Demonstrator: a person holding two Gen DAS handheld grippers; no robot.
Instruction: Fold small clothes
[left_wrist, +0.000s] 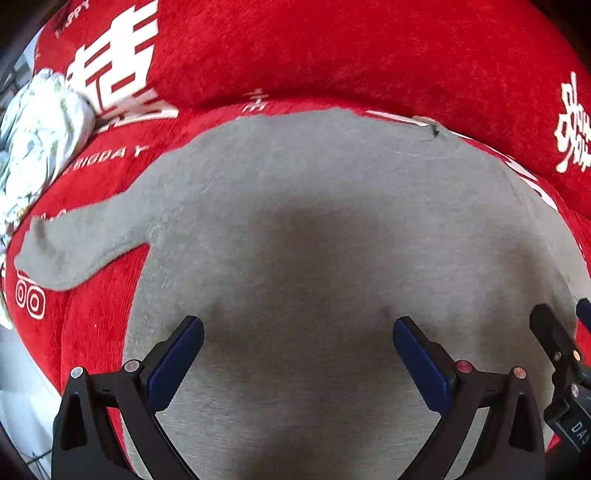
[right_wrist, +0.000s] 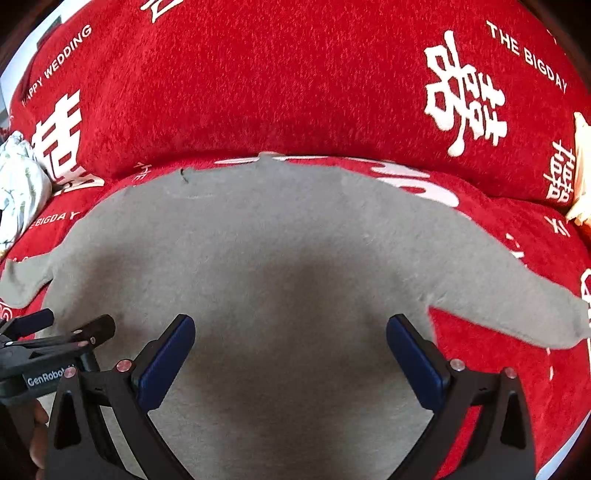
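Garment: grey long-sleeved knit top (left_wrist: 314, 229), spread flat on red printed sofa cover (left_wrist: 332, 55) (ready for folding).
Left gripper (left_wrist: 298, 332): jaws wide, empty.
Right gripper (right_wrist: 291, 330): likewise.

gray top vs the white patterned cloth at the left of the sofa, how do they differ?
The gray top lies spread flat with sleeves out; the white patterned cloth sits bunched in a heap. The top is plain gray; the cloth is white with a greenish print. The top lies under both open grippers; the cloth lies off to the left edge. Both rest on the red sofa cover.
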